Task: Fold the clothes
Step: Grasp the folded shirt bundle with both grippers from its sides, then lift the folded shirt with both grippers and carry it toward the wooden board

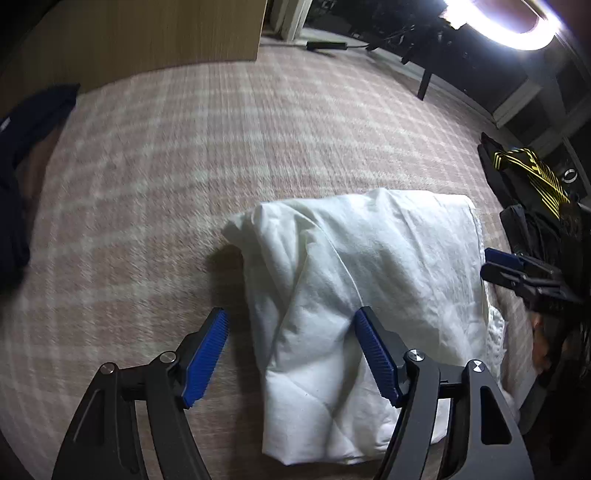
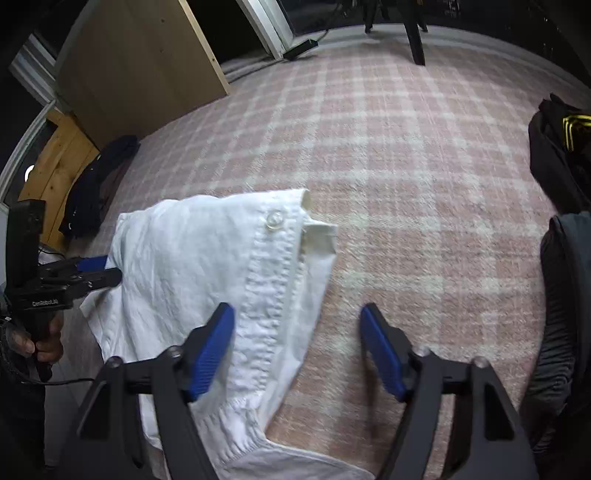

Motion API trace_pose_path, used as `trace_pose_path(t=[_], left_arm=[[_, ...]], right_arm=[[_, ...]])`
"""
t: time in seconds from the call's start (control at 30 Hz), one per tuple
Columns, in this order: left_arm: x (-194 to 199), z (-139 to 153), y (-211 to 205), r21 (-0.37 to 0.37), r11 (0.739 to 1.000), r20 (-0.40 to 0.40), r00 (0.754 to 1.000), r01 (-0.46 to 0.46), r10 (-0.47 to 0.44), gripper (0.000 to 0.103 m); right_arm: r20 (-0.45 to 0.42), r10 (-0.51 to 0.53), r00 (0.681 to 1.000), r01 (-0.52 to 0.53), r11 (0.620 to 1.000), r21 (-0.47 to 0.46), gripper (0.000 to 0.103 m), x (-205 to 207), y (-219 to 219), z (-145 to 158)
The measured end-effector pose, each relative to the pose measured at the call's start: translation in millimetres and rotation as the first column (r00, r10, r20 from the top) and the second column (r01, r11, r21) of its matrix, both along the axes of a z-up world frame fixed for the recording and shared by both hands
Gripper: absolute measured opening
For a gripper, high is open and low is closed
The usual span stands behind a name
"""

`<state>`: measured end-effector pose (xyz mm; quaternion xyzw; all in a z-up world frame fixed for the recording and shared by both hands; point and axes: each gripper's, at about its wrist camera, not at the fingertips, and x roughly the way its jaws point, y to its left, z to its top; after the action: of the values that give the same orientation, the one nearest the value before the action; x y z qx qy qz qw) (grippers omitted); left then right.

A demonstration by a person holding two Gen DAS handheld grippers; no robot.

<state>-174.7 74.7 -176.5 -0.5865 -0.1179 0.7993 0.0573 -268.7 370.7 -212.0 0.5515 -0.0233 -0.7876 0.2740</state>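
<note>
Pink and white checked carpet (image 1: pixel 155 177) covers the floor, and a folded white shirt (image 1: pixel 362 295) lies flat on it.

Close up in the left wrist view, the left gripper (image 1: pixel 291 354) points down at the shirt. Its blue fingers (image 1: pixel 205 362) stand wide apart and hold nothing. One finger is over the bare carpet just beside the shirt, and the other is over the shirt's cloth. Whether that one touches the cloth cannot be told.

Close up in the right wrist view, the right gripper (image 2: pixel 297 350) also points down with its fingers (image 2: pixel 212 354) wide apart and nothing held. One finger is over the shirt's edge with the button strip, and the other is over the bare carpet.

A little farther off, each gripper shows at the side of the other's view, just beside the shirt. A hand (image 2: pixel 40 343) grips the left gripper's handle.

A small clear button (image 2: pixel 274 220) sits near the far corner of the shirt.

Farther away, a pile of dark clothes (image 2: pixel 96 184) lies on the carpet on one side, and a black and yellow thing (image 1: pixel 532 173) lies on the other side.

At the back stand a wooden board (image 2: pixel 140 70) and a bright ring lamp (image 1: pixel 506 26).
</note>
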Motion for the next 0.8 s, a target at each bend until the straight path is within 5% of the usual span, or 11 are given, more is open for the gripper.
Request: trace_pose_path(t=[0.13,0.27,0.4,0.53,0.6,0.67,0.7,0.8], left_arm=[[5,-6,3,0.026,1.000,0.013,1.000,0.008,-0.008,0.076],[11,-7,15,-0.041,0.997,0.018,0.998,0.062,-0.061,0.081],[11,-9,24,-0.056,0.995,0.029,0.996,0.084,-0.082,0.083],[7,-10,41,-0.058,0.991,0.025,0.992,0.121,-0.120,0.068],[5,-10,48,-0.063,0.988,0.016,0.990,0.142,-0.141,0.060],[5,-12,54,-0.054,0.988,0.007,0.990,0.144,-0.144,0.054],[6,-12,52,-0.034,0.990,0.002,0.991,0.135,-0.135,0.049],[10,-7,38,0.055,0.995,-0.024,0.996,0.086,-0.085,0.032]], right_arm=[[-0.058,0.019,0.998,-0.018,1.000,0.013,0.084,9,-17,-5],[-0.098,0.008,0.995,-0.004,0.999,0.040,0.084,19,-22,-7],[-0.075,0.119,0.990,-0.119,0.993,0.017,0.085,19,-33,-4],[-0.100,0.230,0.968,-0.228,0.973,0.039,0.083,27,-53,-8],[-0.108,0.231,0.967,-0.230,0.973,0.024,0.074,21,-58,-9],[-0.112,0.218,0.969,-0.219,0.976,0.009,0.040,15,-59,-11],[-0.095,0.206,0.974,-0.208,0.978,-0.016,0.032,11,-56,-13],[-0.048,0.183,0.982,-0.186,0.980,-0.075,0.025,-1,-50,-16]])
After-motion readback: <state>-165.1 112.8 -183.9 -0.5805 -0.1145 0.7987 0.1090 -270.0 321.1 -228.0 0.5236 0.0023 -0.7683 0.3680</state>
